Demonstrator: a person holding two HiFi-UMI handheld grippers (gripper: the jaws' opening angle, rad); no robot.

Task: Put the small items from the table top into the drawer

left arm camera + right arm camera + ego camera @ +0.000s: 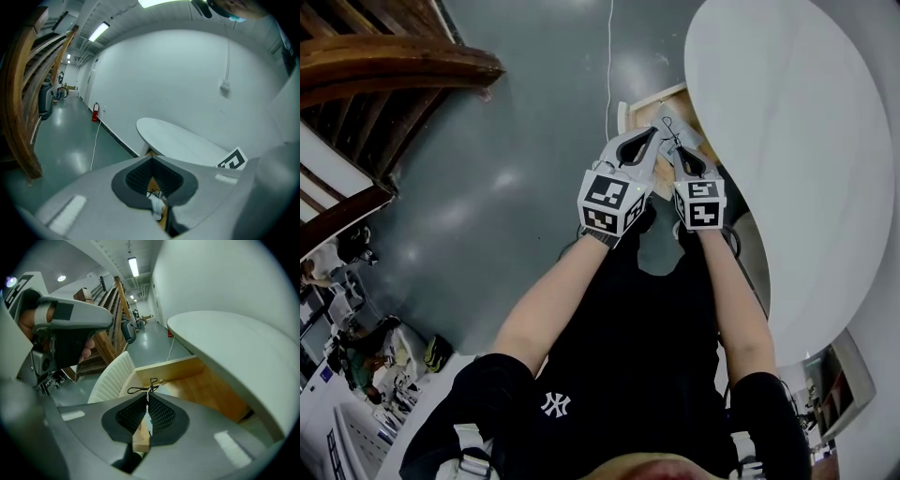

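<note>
While right hand-held gripper clamps thin tag lengthwise, cord end toward drawer, left hand-held gripper closed.

I see a white desk at right above a pale-wood drawer, a glossy grey-green floor, and the grey left hand-held gripper and right hand-held gripper, both with black mesh-patterned pads and black-and-white square markers, the right one pinching a whitish small item with a black wire loop.

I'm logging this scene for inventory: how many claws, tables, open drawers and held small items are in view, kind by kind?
Claws: 2 (left claw, right claw)
White table: 1
Open drawer: 1
Corded small item, in the right claw: 1
Total: 5
</note>
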